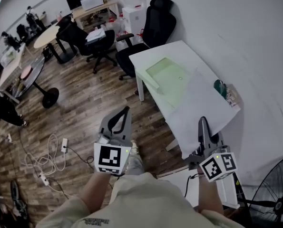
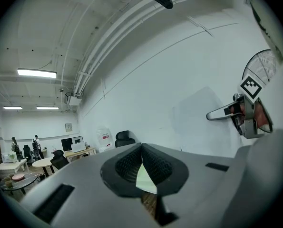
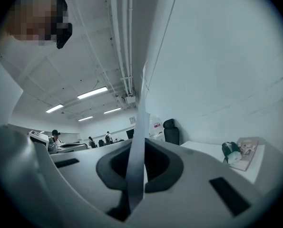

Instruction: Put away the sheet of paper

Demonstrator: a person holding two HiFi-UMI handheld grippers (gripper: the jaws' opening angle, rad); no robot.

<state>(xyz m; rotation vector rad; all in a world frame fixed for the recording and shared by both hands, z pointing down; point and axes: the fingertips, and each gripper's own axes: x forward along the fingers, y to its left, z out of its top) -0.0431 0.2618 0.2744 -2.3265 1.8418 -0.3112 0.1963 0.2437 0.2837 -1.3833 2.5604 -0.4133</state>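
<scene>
A large white sheet of paper [image 1: 198, 109] hangs over the near part of the white table [image 1: 179, 51]. My right gripper [image 1: 202, 121] is shut on its near edge. In the right gripper view the sheet [image 3: 142, 103] stands edge-on between the closed jaws of that gripper [image 3: 140, 144] and rises past them. A pale green translucent folder [image 1: 166, 77] lies on the table beyond the sheet. My left gripper [image 1: 127, 109] is held over the wooden floor, left of the table, shut with nothing in it. In its own view the left gripper [image 2: 141, 147] has its jaws meeting at the tips.
A dark green object [image 1: 219, 86] and a booklet [image 1: 232, 97] lie at the table's right edge by the white wall. Black office chairs [image 1: 156, 25] stand behind the table. Cables and a power strip [image 1: 63, 145] lie on the floor at left. A fan [image 1: 274, 191] stands at bottom right.
</scene>
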